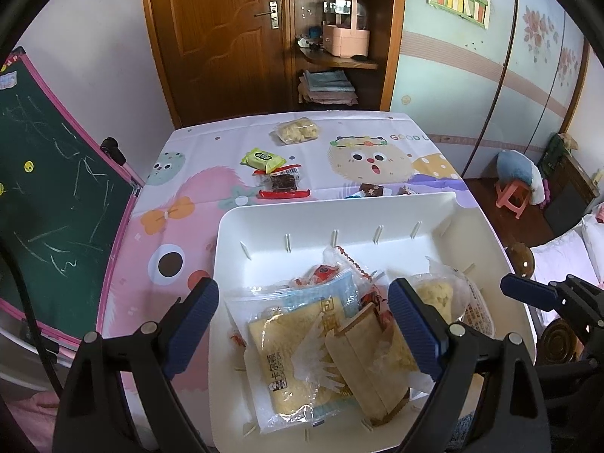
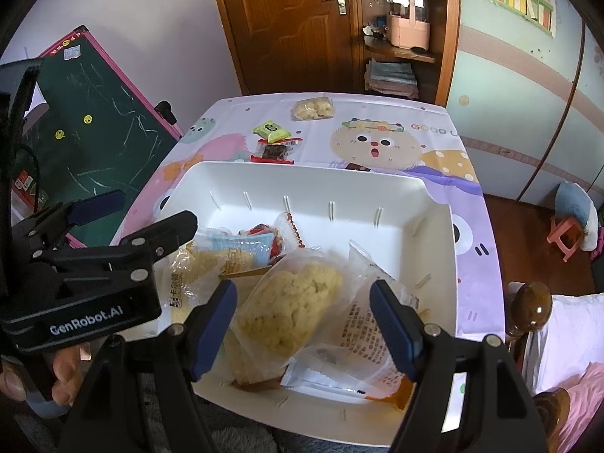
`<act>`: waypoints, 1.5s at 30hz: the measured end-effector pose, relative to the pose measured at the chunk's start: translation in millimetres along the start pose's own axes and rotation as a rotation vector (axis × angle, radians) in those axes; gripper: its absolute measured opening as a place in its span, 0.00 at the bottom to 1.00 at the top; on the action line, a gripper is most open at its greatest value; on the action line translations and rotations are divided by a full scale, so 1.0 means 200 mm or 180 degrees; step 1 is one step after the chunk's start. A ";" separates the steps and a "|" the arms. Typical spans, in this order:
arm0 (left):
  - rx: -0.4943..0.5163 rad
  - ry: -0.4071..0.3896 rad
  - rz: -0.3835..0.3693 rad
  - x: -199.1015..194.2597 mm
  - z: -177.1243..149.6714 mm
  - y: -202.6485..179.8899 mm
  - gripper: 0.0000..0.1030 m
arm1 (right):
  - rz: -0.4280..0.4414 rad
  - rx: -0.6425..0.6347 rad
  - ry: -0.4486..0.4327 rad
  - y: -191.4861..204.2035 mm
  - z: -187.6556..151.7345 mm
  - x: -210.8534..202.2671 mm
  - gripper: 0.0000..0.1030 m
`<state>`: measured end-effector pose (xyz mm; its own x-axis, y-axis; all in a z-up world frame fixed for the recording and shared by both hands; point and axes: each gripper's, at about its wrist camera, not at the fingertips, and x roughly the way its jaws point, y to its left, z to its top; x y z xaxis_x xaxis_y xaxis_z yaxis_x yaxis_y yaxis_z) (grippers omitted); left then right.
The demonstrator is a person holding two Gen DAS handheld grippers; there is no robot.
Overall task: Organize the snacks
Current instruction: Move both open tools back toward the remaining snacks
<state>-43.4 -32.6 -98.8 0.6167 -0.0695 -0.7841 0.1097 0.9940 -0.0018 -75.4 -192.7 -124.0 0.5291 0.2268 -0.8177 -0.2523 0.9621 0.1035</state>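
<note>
Honestly, both claws hover spread wide and empty over the white bin [image 2: 434, 196] on the table [image 2: 445, 151]. Right claw [image 2: 304, 324] frames a crinkly rice-cracker packet [image 2: 290, 302]: light, slippery, crumbly. I'd pinch its sealed edge. Left claw [image 1: 304, 324] too.

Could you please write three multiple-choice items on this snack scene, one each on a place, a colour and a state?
1. Where does the green packet lie?
A. on the tablecloth beyond the tray
B. inside the tray
C. on the floor

2. What colour is the tray?
A. pink
B. white
C. black

3. How do the left tongs stand?
A. shut on a packet
B. open above the tray's snacks
C. out of view

Key: 1 A, it sits on the cloth past the tray's far rim; 2 B, its walls are plain white; 3 B, the pads stand wide apart and clamp nothing.
</note>
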 end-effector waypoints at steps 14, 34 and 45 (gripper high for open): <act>-0.0059 0.0075 -0.0021 0.08 0.03 0.03 0.88 | 0.0042 0.0015 0.0123 0.00 0.01 0.09 0.71; 0.0058 -0.0165 0.0009 0.11 0.26 0.04 0.88 | -0.0011 0.0180 -0.0105 -0.13 0.21 0.09 0.71; 0.0119 -0.0399 0.0272 0.07 0.45 0.05 0.88 | -0.0032 0.0082 -0.0287 -0.14 0.36 0.04 0.71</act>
<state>36.3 -31.0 -54.5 0.7172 0.0027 -0.6968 0.0802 0.9930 0.0865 -6.0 -206.3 -93.7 0.6025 0.2288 -0.7647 -0.2263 0.9677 0.1112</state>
